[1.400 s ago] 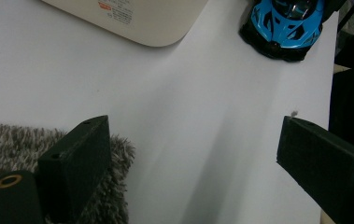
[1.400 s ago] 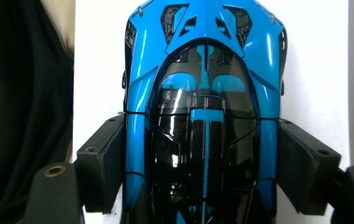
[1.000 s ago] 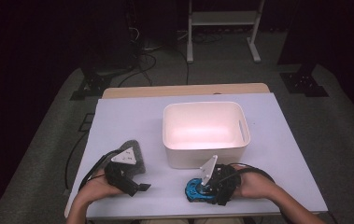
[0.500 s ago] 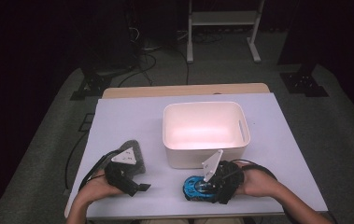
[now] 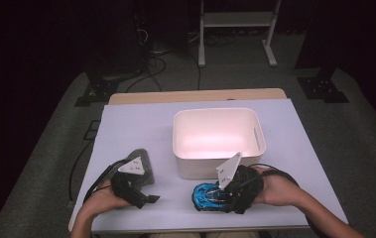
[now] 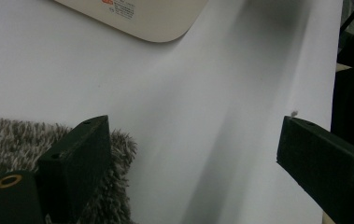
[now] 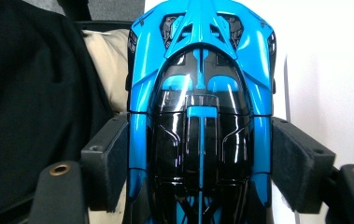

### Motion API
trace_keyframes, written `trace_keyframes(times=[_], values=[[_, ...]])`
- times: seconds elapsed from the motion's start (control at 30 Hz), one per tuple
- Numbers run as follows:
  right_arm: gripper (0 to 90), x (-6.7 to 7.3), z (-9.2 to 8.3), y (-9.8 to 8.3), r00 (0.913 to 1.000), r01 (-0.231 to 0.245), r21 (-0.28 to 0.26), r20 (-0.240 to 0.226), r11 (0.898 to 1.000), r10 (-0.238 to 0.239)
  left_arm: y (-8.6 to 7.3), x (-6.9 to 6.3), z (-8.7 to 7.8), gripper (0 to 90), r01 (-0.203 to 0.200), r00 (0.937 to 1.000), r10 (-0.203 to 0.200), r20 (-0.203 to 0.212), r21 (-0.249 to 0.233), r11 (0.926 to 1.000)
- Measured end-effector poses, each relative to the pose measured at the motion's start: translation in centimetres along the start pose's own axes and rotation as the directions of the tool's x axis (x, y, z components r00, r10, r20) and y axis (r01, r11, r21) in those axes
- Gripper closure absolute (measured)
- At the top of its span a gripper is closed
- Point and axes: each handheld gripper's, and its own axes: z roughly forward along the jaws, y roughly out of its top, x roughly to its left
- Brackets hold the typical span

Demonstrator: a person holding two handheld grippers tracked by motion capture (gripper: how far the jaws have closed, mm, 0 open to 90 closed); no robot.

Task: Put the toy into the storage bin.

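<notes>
Right gripper: nearest the bench's front edge; its jaws are clamped on the flanks of the blue toy car, one pad on each side, and have just been closing slightly onto it.
Blue toy car: held nose outward between the pads, just in front of the bin, low over the bench.
Left gripper: at the front left; jaws apart, nothing between them, one pad over the edge of the grey fuzzy cloth.
Grey fuzzy cloth: flat on the bench, partly under the left gripper.
White bench: bare around the bin.
Cream bin: mid-bench, open-topped, nothing visible inside, just beyond the car.
Risk, slip: the car's glossy, curved sides give the pads little purchase; a tilt could let it slide out.
Risk, collision: carried too low, the car could strike the bin's near wall and twist loose.
</notes>
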Motion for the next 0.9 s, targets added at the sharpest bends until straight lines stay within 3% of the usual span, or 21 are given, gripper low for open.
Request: trace_keyframes(times=[0.43,0.9], values=[[27.2,0.6,-4.0,2.1,0.9995,0.032,-0.044,0.007,0.999,-0.031,-0.1,0.1,-0.1,9.6,-0.001,1.0,0.001,-0.003,0.002,1.0],[27.2,-0.9,-8.8,4.4,0.9985,0.034,-0.047,0.044,0.998,-0.032,-0.1,0.0,-0.2,9.6,0.001,1.0,-0.001,-0.006,-0.012,0.9999]])
